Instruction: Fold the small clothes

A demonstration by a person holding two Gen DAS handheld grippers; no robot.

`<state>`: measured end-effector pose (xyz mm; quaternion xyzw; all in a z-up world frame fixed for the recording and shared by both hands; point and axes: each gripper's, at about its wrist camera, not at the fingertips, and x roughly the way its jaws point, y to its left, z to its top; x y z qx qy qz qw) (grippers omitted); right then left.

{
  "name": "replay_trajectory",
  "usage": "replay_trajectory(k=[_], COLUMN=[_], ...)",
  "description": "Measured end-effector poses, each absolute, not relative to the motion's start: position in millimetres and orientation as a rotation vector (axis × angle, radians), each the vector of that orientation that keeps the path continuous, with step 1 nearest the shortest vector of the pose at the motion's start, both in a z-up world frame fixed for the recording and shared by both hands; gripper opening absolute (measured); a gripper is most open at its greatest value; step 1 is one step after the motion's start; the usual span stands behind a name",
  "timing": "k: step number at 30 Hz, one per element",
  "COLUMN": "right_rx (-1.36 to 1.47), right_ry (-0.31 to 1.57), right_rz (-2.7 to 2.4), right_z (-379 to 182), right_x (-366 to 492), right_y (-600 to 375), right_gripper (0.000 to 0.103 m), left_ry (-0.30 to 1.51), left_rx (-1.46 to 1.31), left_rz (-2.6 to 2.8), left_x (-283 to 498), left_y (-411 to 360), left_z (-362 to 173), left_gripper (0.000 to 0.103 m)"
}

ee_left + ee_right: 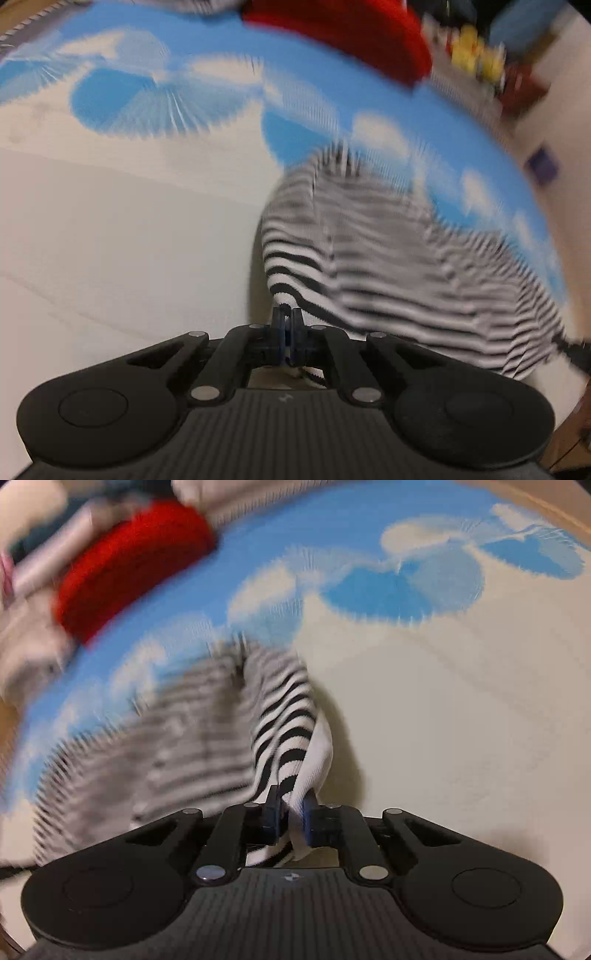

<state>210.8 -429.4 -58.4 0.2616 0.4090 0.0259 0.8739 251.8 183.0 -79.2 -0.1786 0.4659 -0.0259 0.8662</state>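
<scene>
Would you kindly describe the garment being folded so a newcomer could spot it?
On the blue-and-white cloud-print cloth, below the red item, lies the striped garment. Both hand-held grippers pinch its edge; only it has black-and-white stripes.

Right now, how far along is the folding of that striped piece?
Early. Done: both claws have gripped it, the left claw shut on one edge of the black-and-white striped garment, the right claw on another. In hand: it hangs bunched between them over the blue-and-white cloth. Left: no fold shows yet; the red garment lies untouched.
</scene>
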Motion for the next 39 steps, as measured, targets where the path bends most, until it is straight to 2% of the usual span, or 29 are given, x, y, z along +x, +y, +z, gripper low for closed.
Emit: replay_trajectory(k=[3, 9, 15, 16, 17, 19, 22, 25, 28, 32, 36, 39], right_rx=[0.577, 0.508, 0.446, 0.423, 0.41, 0.344, 0.209, 0.228, 0.22, 0.12, -0.023, -0.069], right_ry=[0.805, 1.071, 1.111, 1.109, 1.105, 1.067, 0.907, 0.777, 0.746, 0.785, 0.998, 1.03], right_rz=[0.016, -0.076, -0.098, -0.095, -0.092, -0.123, -0.144, 0.014, 0.238, 0.433, 0.367, 0.361], right_z=[-43, -81, -87, -85, -84, -74, -48, -31, -29, -43, -88, -96], right_x=[192, 194, 201, 202, 202, 202, 201, 204, 216, 239, 276, 281], right_y=[-453, -459, -450, -447, -446, -441, -425, -399, -356, -294, -261, -255], right_gripper=[0.006, 0.004, 0.003, 0.004, 0.005, 0.005, 0.015, 0.016, 0.016, 0.016, 0.016, 0.015], left_ry=[0.962, 1.214, 1.201, 1.192, 1.175, 1.091, 0.977, 0.92, 0.887, 0.899, 1.054, 1.079], left_rx=[-0.347, -0.169, -0.162, -0.144, -0.124, -0.091, -0.095, -0.073, -0.015, 0.016, 0.189, 0.208], left_rz=[-0.043, -0.076, -0.041, -0.035, -0.017, 0.014, -0.01, -0.098, -0.231, -0.398, -0.419, -0.409], left_x=[233, 232, 235, 235, 237, 241, 243, 252, 260, 267, 283, 296], left_y=[196, 180, 175, 173, 172, 165, 154, 125, 80, 31, -9, -15], left_z=[-73, -114, -111, -109, -106, -96, -78, -71, -68, -76, -116, -130], left_gripper=[0.002, 0.001, 0.004, 0.012, 0.029, 0.04, 0.04, 0.04, 0.04, 0.04, 0.039, 0.037])
